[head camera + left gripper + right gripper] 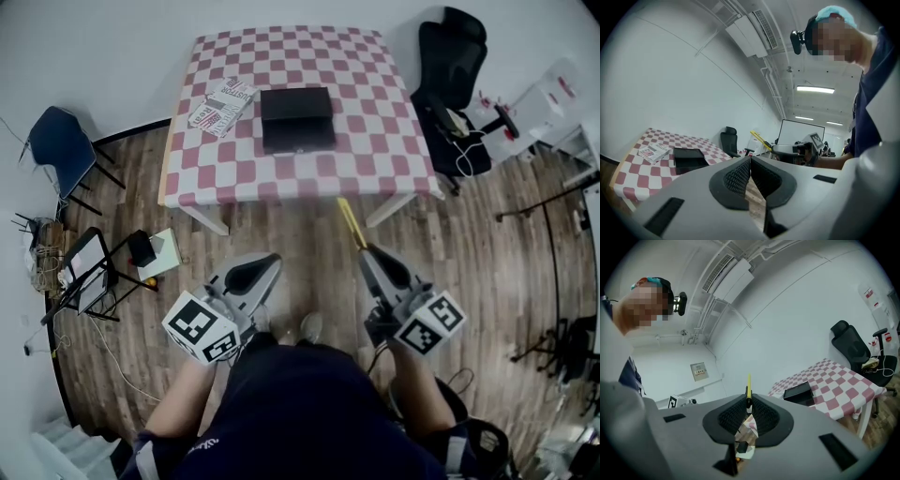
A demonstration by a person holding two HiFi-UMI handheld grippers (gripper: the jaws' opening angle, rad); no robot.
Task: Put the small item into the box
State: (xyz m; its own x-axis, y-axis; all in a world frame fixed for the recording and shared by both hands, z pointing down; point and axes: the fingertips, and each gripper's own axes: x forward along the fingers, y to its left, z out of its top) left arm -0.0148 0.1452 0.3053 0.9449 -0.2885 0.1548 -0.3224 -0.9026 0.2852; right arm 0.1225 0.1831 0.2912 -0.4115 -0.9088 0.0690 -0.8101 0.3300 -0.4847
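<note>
Between the closed jaws of the right gripper [749, 404] stands a thin yellow stick-like item [749, 383], clamped near its dark lower end, with its yellow length poking up past the jaw tips. From the head view that item [349, 222] points away from the right gripper [366, 251] toward the near edge of the table, above the wooden floor [281, 244]. A flat black rectangular box [297, 117] lies well apart from it, on the square table covered in a red-and-white checked cloth [375, 141], roughly mid-table toward the far side. Just left of the box lies a white printed booklet [223, 105]. The left gripper [750, 161] has its jaws pressed together with nothing between them, and it hangs low beside the person's body [267, 262]. A black office chair [455, 75] stands off the table's right side, a blue chair [58, 141] off its left.
</note>
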